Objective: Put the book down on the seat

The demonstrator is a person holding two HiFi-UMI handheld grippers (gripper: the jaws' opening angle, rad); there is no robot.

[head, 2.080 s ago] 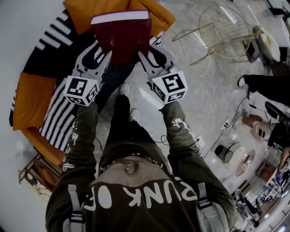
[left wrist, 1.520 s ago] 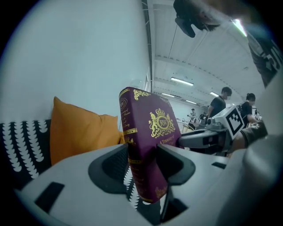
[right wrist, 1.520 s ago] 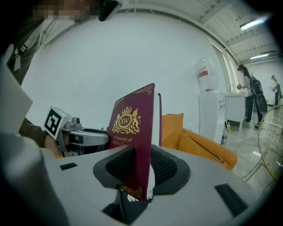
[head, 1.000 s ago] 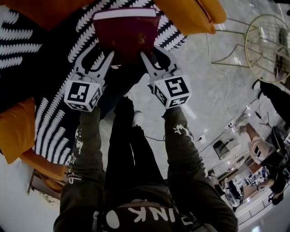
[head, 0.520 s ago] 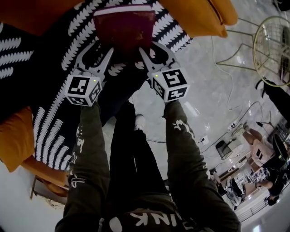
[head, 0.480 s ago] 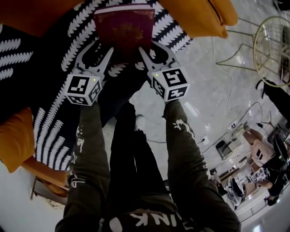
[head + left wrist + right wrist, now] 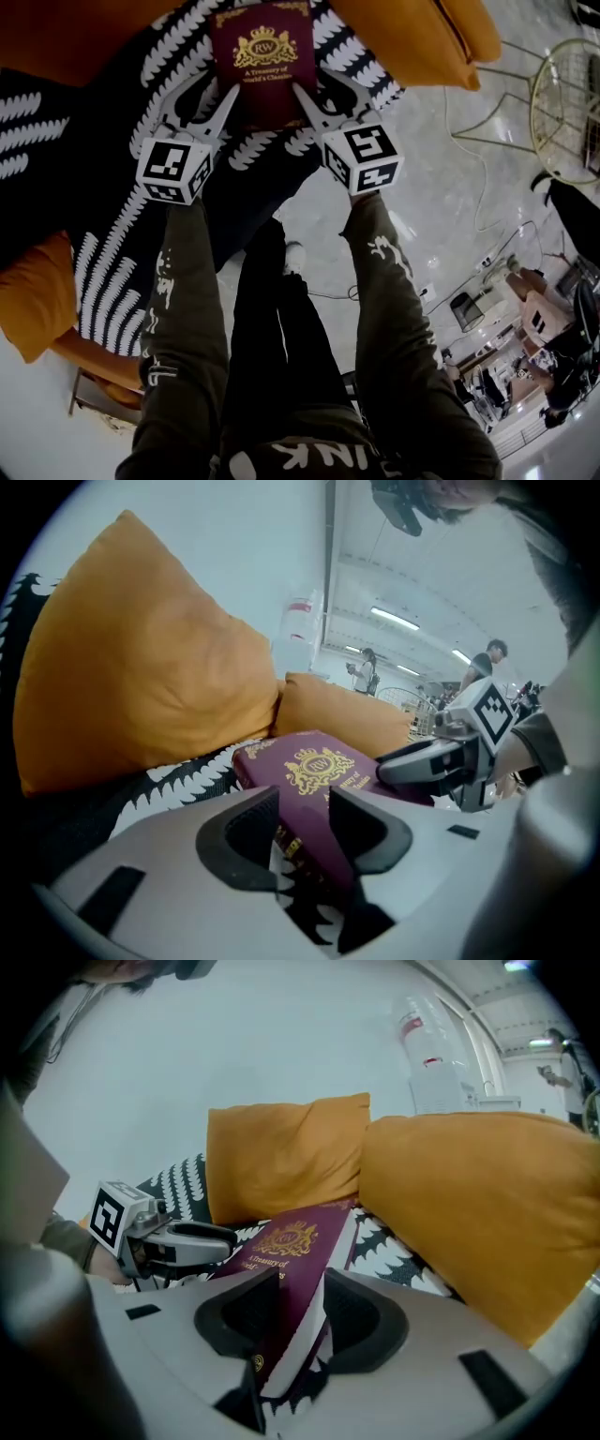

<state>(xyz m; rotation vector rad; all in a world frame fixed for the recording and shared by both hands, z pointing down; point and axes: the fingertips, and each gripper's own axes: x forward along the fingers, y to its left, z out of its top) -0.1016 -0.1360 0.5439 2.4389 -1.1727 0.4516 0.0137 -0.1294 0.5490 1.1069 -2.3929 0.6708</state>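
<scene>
A dark red book [image 7: 261, 61] with a gold crest lies cover up on the black-and-white patterned seat [image 7: 112, 141]. My left gripper [image 7: 208, 94] is at its near left corner, my right gripper [image 7: 323, 89] at its near right corner. In the left gripper view the book [image 7: 309, 771] runs between the jaws, which are closing; a gap shows beside one pad. In the right gripper view the book [image 7: 291, 1241] stands slanted between jaws that are opening, not pressed. Each gripper view shows the other gripper across the book: the right gripper [image 7: 441, 761] and the left gripper [image 7: 178, 1237].
Orange cushions [image 7: 422, 37] flank the book at the back of the seat, with another orange cushion [image 7: 33, 291] at the left. A gold wire stand [image 7: 567, 103] and cables [image 7: 469, 141] are on the glossy floor at the right. Other people are at the far right.
The book has gone from standing on edge between the grippers to lying flat with its cover up on the seat. Both grippers have stayed at its near corners.
</scene>
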